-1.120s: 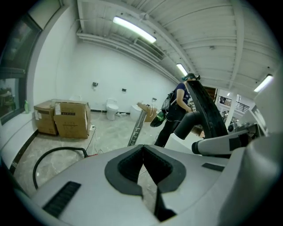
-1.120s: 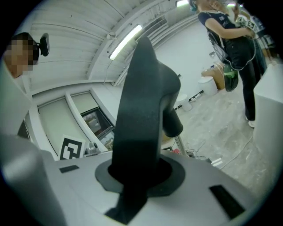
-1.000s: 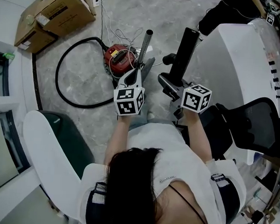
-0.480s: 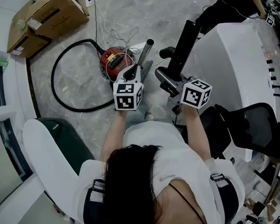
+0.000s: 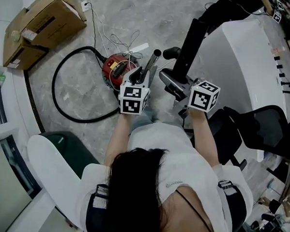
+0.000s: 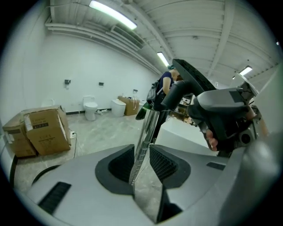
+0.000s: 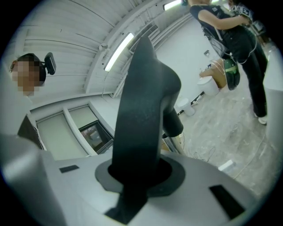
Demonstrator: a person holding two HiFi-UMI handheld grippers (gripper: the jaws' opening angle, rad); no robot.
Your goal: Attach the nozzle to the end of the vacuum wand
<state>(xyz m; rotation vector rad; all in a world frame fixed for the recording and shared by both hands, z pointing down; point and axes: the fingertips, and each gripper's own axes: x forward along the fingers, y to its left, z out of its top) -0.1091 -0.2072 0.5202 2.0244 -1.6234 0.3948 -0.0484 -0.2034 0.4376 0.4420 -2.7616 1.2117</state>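
Note:
In the head view my left gripper (image 5: 138, 79) has the chrome vacuum wand (image 5: 151, 66) between its jaws. In the left gripper view the wand (image 6: 143, 141) leans on the left pad with floor showing beside the right pad. These jaws (image 6: 142, 161) have just been opening and stand open. My right gripper (image 5: 185, 88) is shut on the black nozzle (image 5: 186, 47), whose neck (image 7: 141, 119) fills its jaws (image 7: 137, 173). The wand's far end lies close beside the nozzle's tube end (image 5: 171, 52); I cannot tell whether they touch.
A red vacuum body (image 5: 118, 68) with a looped black hose (image 5: 59, 91) lies on the floor ahead. Cardboard boxes (image 5: 41, 20) stand far left. A white table (image 5: 245, 60) and a black chair (image 5: 268, 129) are right. A person (image 7: 236, 39) stands beyond.
The wand's tip and the nozzle's tube end have drawn closer together. Both grippers have shifted a little across the floor. The wand now looks shorter and more tilted.

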